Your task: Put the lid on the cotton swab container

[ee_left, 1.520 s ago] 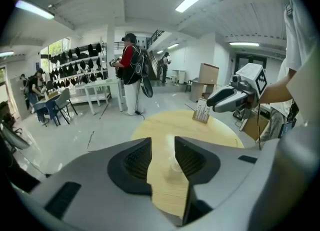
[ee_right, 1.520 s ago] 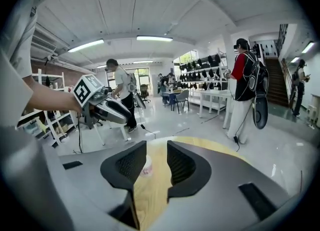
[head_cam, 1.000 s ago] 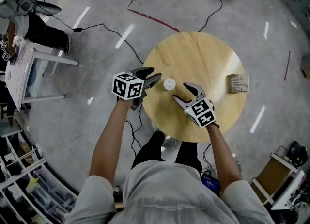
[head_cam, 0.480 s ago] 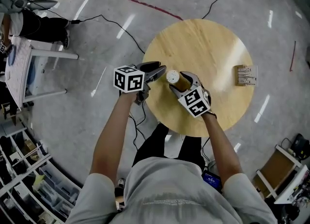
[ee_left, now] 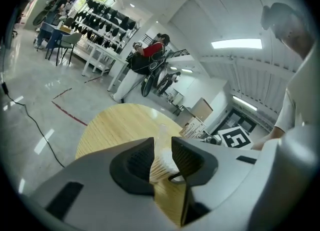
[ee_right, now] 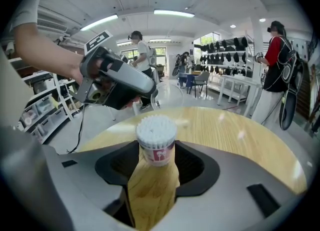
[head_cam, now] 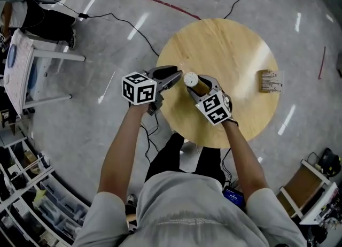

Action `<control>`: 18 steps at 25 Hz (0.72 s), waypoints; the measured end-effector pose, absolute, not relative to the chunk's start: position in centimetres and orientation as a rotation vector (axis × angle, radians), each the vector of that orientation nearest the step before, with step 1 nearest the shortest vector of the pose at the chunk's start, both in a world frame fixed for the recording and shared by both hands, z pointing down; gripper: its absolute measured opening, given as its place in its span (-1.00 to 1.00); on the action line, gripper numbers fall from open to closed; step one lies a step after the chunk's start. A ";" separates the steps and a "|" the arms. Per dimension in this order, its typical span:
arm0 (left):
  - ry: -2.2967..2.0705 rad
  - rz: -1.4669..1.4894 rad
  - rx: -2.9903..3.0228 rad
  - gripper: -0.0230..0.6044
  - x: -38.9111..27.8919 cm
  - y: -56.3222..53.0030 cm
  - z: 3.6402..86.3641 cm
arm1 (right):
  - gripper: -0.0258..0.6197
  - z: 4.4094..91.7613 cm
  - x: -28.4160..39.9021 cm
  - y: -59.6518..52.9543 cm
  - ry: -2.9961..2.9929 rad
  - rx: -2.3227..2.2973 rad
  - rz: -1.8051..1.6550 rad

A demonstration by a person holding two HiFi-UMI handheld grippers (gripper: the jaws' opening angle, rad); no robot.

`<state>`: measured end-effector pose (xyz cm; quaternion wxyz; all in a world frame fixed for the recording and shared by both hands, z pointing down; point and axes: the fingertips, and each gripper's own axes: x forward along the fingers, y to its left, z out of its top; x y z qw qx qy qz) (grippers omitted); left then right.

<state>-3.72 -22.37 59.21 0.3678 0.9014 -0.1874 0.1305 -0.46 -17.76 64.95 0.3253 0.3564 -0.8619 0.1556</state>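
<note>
Risking crushed swabs (ee_right: 156,126) by bringing the lid (ee_left: 161,134), pinched in the just-closed left gripper (head_cam: 178,76), off-centre onto the container (ee_right: 157,155) clamped in the just-closed right gripper (head_cam: 199,84).

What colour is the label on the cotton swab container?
Label: red with white markings; best in right gripper view.

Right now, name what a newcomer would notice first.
The open cotton swab container, white swab heads showing, sits clamped in the right gripper at the left of the round wooden table. Beside it the left gripper pinches the clear lid; both grippers' jaws have just been closing.
</note>
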 end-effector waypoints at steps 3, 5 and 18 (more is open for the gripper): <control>-0.476 0.289 2.367 -0.56 -3.5 -21.9 58.2 | -0.15 64.9 -0.6 -17.7 -2.261 0.925 0.402; -0.468 0.284 2.401 -0.56 -3.3 -21.4 58.0 | -0.15 64.9 -0.6 -17.7 -2.262 0.919 0.396; -0.338 0.356 2.578 -0.56 -1.2 -17.8 57.7 | -0.15 64.9 -0.5 -17.6 -2.263 0.937 0.375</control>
